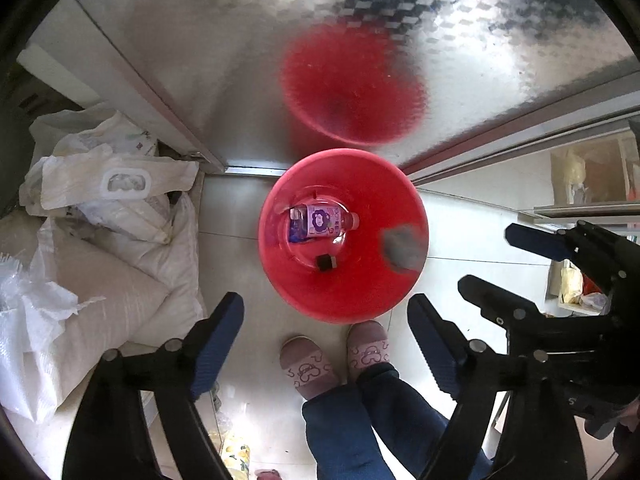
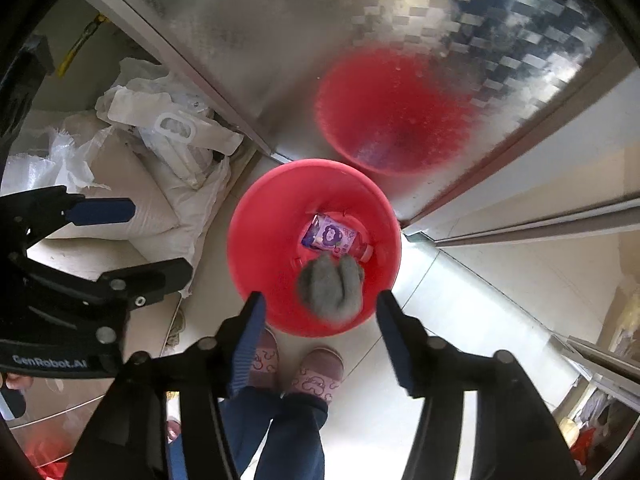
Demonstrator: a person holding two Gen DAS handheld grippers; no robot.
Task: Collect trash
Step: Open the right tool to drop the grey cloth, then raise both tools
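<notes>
At far left we see a heap of white woven plastic sacks on the floor, against the ribbed metal door.

Left tongs: jaws spread wide, nothing between them, held above the floor in front of the bucket. Between their blue pads we see our pink patterned slippers on the pale tiled floor.

Centre: the round red plastic bucket stands on the floor just ahead of the slippers, close to the door, which shows its blurred red reflection. Inside, on the bottom, lies a clear plastic bottle with a purple label on its side, cap toward the right. Near it sits a small black square object.

A crumpled grey wad, blurred, appears inside the bucket's near wall; we cannot tell whether it is resting or in the air.

Right tongs: jaws wide apart, empty, poised over the bucket's near rim.
</notes>
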